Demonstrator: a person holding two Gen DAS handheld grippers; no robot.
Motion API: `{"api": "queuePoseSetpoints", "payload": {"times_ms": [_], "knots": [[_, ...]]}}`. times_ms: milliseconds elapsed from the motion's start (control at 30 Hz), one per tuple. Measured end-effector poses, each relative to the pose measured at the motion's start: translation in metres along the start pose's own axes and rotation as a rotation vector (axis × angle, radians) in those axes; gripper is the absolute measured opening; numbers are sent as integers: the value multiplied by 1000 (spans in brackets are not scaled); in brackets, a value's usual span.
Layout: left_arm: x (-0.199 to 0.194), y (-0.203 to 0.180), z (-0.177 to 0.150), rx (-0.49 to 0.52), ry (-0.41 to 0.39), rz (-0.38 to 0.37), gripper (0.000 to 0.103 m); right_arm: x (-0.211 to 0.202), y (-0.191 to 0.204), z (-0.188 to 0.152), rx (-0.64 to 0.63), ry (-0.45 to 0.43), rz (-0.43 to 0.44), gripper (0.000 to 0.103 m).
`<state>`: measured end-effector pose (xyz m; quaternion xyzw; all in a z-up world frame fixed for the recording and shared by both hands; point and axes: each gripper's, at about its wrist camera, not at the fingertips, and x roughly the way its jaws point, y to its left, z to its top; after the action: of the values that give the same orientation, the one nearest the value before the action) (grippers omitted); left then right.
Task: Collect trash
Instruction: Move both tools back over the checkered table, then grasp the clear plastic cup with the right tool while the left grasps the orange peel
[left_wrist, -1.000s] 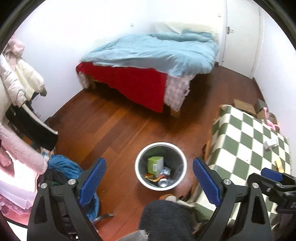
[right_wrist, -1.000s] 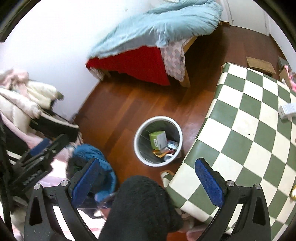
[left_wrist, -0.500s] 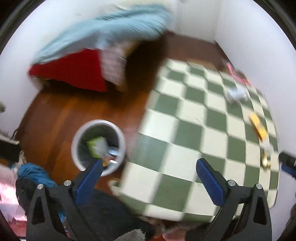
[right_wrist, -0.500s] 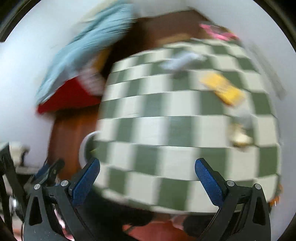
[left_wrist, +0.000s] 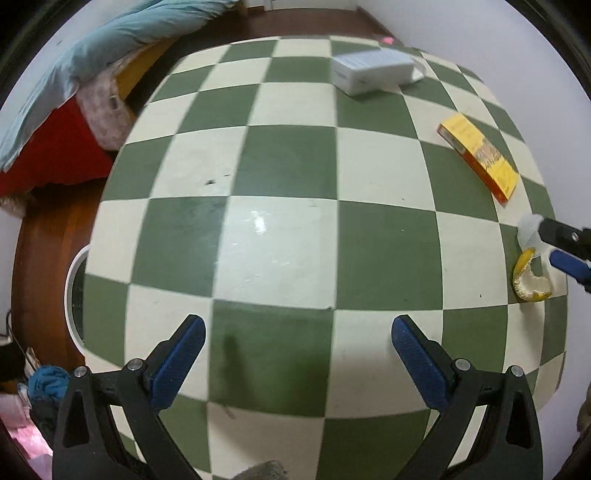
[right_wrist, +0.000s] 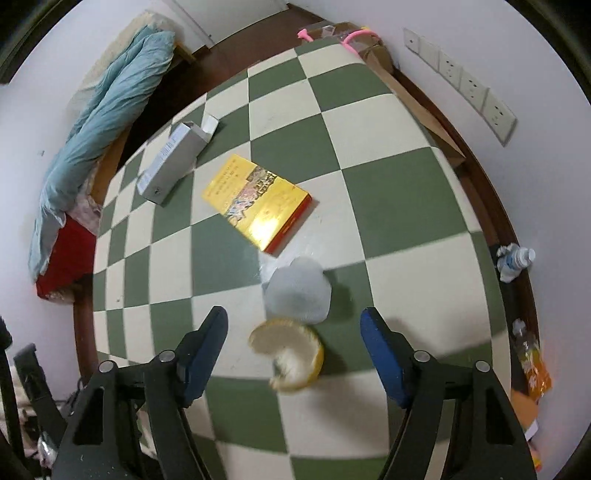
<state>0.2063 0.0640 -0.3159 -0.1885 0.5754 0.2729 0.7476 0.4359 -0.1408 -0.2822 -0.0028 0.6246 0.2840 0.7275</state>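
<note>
The peel (right_wrist: 291, 356) & a crumpled cup (right_wrist: 298, 291) are seen near the tabletop's (right_wrist: 391, 206) right edge. Right gripper (right_wrist: 293, 334) was just closing round the peel, not touching. Left gripper (left_wrist: 297, 338) is held wide open, empty.

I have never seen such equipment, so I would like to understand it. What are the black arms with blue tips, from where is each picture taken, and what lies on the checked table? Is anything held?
There is no robot here. A person holds a two-finger gripper in each hand, and a wide-angle camera on each one looks along its fingers. One picture comes from the left gripper, the other from the right gripper.

Both look down on the green and cream checked table. On it lie a white box, a yellow box, a crumpled clear plastic piece and a fruit peel.

Nothing is held. The left gripper is wide open over bare table. The right gripper's jaws have just been closing, with the peel between them but not yet touched.

A white bin shows at the table's edge.
</note>
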Motion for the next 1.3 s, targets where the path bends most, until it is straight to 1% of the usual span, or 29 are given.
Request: {"api": "queuePoseSetpoints", "payload": {"times_ms": [67, 133, 167, 233, 333, 433, 533, 600, 633, 733, 867, 900, 967, 1000, 1067, 1100, 1133, 1167, 1200, 1233, 1300], "knots": [[7, -6, 1, 17, 7, 8, 103, 12, -2, 4, 0, 11, 12, 67], [11, -8, 1, 25, 16, 13, 103, 20, -5, 4, -2, 15, 28, 47], [13, -8, 1, 29, 20, 19, 103, 19, -5, 4, -9, -5, 23, 43], [15, -11, 0, 34, 20, 28, 103, 16, -6, 2, -10, -22, 47, 44], [13, -16, 0, 41, 19, 33, 103, 8, -13, -4, -5, -57, 41, 44], [-1, -32, -1, 65, -15, 5, 103, -7, -24, -11, 20, -95, 19, 44], [-19, -58, -3, 108, -54, -55, 103, -25, -43, -21, 49, -126, -8, 44], [-27, -81, -4, 155, -72, -110, 103, -32, -55, -30, 65, -129, -30, 44], [-27, -87, -1, 180, -76, -127, 103, -36, -65, -36, 84, -131, -31, 44], [-26, -123, -6, 275, -76, -188, 102, -40, -84, -51, 129, -121, -24, 44], [-18, -156, -2, 387, -96, -220, 102, -43, -99, -68, 151, -111, -24, 44], [-17, -159, 1, 403, -103, -226, 100, -43, -101, -72, 154, -110, -24, 44], [-17, -168, 1, 437, -125, -232, 92, -43, -104, -79, 156, -109, -24, 44], [-16, -171, 2, 447, -128, -229, 85, -43, -104, -81, 155, -107, -24, 44], [-13, -175, 6, 455, -131, -217, 80, -43, -104, -84, 157, -109, -21, 44], [-12, -176, 7, 452, -132, -220, 72, -43, -103, -84, 157, -110, -20, 44], [-11, -176, 8, 451, -134, -218, 57, -43, -104, -84, 158, -111, -19, 44], [-9, -174, 11, 447, -131, -217, 50, -43, -104, -84, 158, -112, -18, 44], [-7, -173, 11, 447, -127, -226, 40, -43, -104, -84, 158, -114, -17, 44], [-7, -171, 12, 445, -133, -233, 38, -43, -103, -84, 156, -114, -18, 44], [-10, -170, 10, 448, -145, -231, 31, -43, -102, -84, 152, -116, -21, 44]]}}
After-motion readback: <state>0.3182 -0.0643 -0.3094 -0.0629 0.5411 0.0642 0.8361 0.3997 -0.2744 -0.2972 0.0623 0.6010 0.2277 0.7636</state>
